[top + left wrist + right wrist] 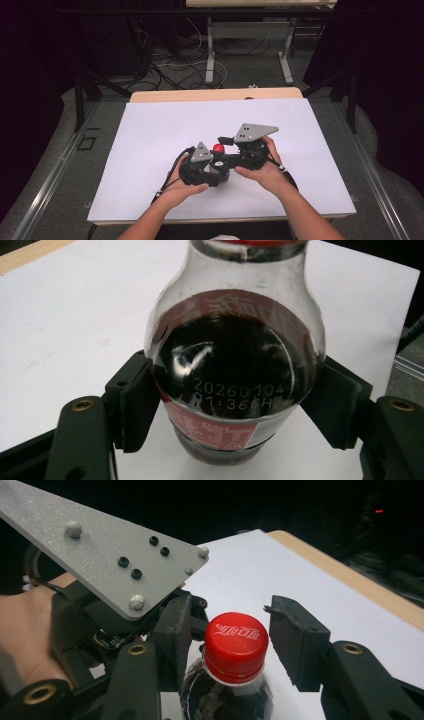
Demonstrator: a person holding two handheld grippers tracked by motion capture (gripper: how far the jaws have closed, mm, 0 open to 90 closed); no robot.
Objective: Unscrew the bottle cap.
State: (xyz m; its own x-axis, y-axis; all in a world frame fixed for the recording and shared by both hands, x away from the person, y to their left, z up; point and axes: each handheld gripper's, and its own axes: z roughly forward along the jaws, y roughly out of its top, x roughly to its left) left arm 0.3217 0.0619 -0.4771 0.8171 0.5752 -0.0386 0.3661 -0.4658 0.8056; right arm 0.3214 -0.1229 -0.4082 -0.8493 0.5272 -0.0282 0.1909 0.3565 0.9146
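A clear bottle (pixel 232 350) of dark cola with a red cap (pixel 235 647) stands on the white-covered table (pixel 160 130). My left gripper (pixel 232 407) is shut on the bottle's round body, one pad pressed against each side. Around the cap sits my right gripper (pixel 230 637), open, with a narrow gap showing on both sides. In the high view the two grippers meet at the table's middle, the left gripper (pixel 212 167) low and the right gripper (pixel 226 141) above by the cap (pixel 218 148). The left gripper's grey plate (pixel 110 555) is close on the left.
White sheet stretches on all sides of the hands. A wooden table edge (pixel 215 94) runs along the far side. Beyond it are another table's legs (pixel 210 50) and loose cables (pixel 170 65) on the floor.
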